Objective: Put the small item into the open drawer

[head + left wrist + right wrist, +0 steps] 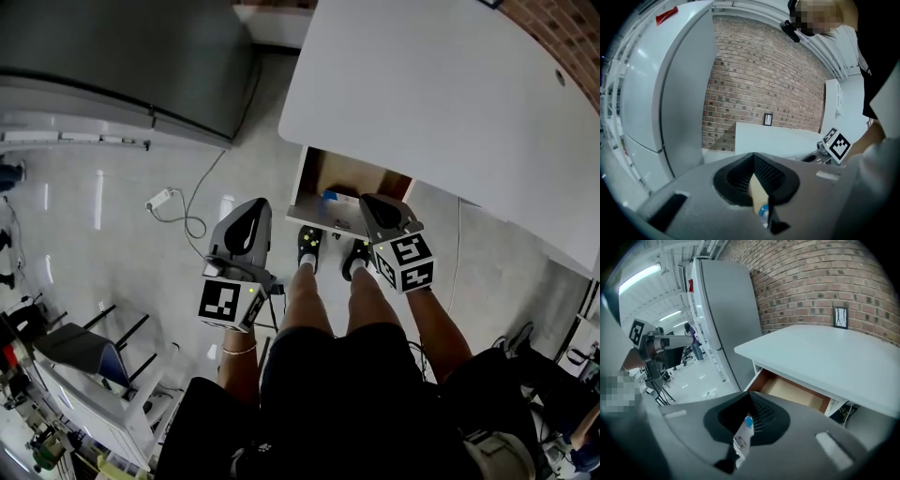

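Around: a grey refrigerator (726, 315) stands beside the white bench (450, 94); a cable (192, 214) lies on the floor.
In the way: the person's shoes (309, 246) stand just before the drawer front.
Drawer (352, 178): open under the bench, tan inside, with a blue thing (330, 197) at its front (too small to tell what).
Small item (743, 437): white, blue-capped, pinched in the right hand-held gripper (749, 422), outside the drawer.
Left hand-held gripper (246, 225): jaws together, gripping nothing.

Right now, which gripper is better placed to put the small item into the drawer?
Right. The right gripper is shut on the item and, in the head view, sits at the front of the open drawer. The left gripper is farther off, over the floor.
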`<state>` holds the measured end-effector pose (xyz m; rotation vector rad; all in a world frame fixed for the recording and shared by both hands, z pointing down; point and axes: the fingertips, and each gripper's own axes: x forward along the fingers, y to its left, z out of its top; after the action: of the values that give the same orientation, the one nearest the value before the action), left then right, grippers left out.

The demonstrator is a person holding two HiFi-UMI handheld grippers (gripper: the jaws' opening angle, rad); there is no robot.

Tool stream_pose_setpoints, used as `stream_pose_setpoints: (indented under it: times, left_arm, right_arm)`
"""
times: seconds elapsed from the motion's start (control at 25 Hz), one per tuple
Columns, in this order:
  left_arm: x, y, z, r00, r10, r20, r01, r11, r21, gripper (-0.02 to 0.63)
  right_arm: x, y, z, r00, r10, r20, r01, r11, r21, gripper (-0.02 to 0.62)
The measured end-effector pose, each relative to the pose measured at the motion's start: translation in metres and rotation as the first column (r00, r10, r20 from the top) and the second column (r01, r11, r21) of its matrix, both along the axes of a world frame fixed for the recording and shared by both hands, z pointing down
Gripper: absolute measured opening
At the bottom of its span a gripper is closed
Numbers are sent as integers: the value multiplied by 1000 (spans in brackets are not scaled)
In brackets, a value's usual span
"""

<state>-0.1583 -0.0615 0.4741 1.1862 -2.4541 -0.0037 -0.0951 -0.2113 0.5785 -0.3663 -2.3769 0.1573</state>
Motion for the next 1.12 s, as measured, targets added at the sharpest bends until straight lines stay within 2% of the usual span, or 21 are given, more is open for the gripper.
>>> stream_pose_setpoints:
  times: [0.24, 0.6, 1.12]
  left_arm:
    - [8, -12, -19, 999, 29, 14, -29, 999, 19, -9]
    - [17, -32, -49, 995, 91, 50, -92, 996, 20, -9]
    - [26, -56, -88, 984, 146, 102, -152, 987, 55, -9]
  right_arm:
    - [3, -17, -38, 994, 99, 56, -96, 994, -48, 11]
    - [16, -42, -98, 964, 217, 155, -205, 975, -86, 11]
    - [26, -55, -156, 928, 273, 255, -256, 962, -96, 11]
